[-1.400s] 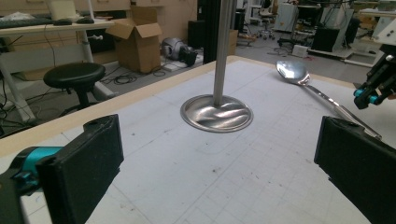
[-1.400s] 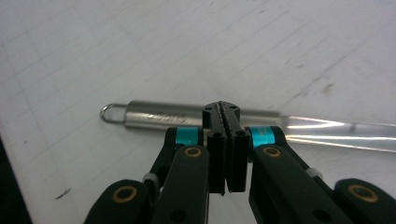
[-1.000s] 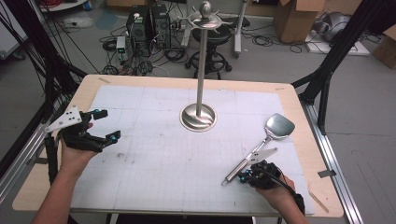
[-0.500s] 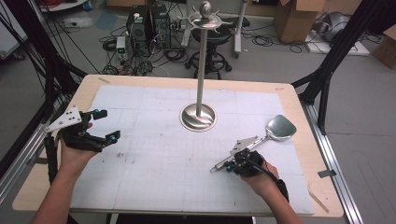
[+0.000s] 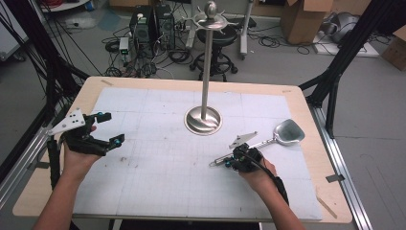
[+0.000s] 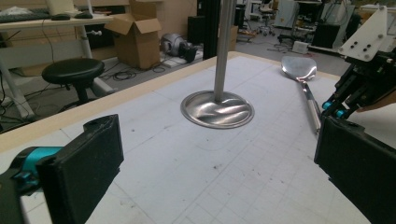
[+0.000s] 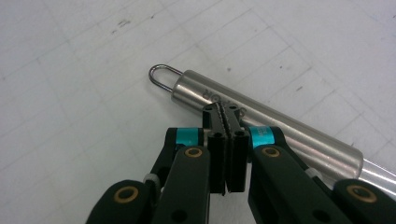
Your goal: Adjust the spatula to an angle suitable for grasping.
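**Getting under the spatula handle**

The right gripper is pressing its closed, empty fingers against the spatula handle lying flat on the table — better opening first, then straddling the handle. Left gripper is hovering wide.

Even, bright overhead light, soft shadows, glare on the metal stand base; high view slightly soft.

A shiny steel spatula with a broad, rounded blade lies flat on the table's right half. Its round tubular handle runs slantwise toward the near side. The handle ends in a small wire hanging loop.
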Available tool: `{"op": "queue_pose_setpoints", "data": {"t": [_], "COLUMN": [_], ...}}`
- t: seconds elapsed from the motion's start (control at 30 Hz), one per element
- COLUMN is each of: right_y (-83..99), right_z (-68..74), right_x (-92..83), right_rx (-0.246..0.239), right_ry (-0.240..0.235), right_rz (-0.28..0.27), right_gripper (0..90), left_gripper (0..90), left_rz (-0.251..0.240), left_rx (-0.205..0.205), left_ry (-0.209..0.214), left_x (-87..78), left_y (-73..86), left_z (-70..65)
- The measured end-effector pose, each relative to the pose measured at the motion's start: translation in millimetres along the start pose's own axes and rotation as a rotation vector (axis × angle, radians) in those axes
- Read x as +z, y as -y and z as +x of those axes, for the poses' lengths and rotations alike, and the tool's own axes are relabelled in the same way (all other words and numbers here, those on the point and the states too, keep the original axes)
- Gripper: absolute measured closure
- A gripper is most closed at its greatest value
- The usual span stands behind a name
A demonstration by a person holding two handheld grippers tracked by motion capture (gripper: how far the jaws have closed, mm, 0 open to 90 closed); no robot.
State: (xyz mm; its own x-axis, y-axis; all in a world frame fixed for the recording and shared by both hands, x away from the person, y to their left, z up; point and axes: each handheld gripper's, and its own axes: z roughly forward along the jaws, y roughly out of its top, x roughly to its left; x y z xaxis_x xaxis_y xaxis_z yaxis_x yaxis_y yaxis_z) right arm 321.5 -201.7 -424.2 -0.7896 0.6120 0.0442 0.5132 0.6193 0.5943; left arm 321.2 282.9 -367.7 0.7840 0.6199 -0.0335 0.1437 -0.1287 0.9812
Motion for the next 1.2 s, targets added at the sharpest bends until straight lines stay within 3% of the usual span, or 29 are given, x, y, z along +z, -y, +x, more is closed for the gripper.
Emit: {"op": "queue_pose_setpoints", "data": {"t": [0.27, 0.43, 0.9, 1.1, 1.2], "right_y": [-11.9, -22.1, -37.8, -37.4, -37.1], "right_z": [-4.1, -4.9, -17.6, -20.4, -20.1], "right_x": [9.3, 17.9, 31.9, 32.0, 25.6], "right_rx": [0.027, 0.012, 0.067, 0.077, 0.083], "right_ry": [0.026, 0.048, 0.086, 0.09, 0.078], "right_rz": [-0.004, -0.001, -0.02, -0.029, -0.053], "right_gripper": [89.7, 89.6, 89.5, 88.8, 81.9], "left_gripper": [1.8, 1.8, 1.8, 1.8, 1.8], "left_rz": [0.001, -0.004, 0.002, 0.004, 0.004], "left_rx": [-0.003, -0.005, -0.001, 0.0, 0.001], "left_ry": [0.004, 0.004, 0.004, 0.007, 0.009], "left_x": [1.3, 0.6, 0.7, -0.2, -0.7], "left_y": [0.3, -0.1, 0.2, 0.2, 0.0], "left_z": [-0.1, -0.5, 0.2, 0.2, 0.4]}}
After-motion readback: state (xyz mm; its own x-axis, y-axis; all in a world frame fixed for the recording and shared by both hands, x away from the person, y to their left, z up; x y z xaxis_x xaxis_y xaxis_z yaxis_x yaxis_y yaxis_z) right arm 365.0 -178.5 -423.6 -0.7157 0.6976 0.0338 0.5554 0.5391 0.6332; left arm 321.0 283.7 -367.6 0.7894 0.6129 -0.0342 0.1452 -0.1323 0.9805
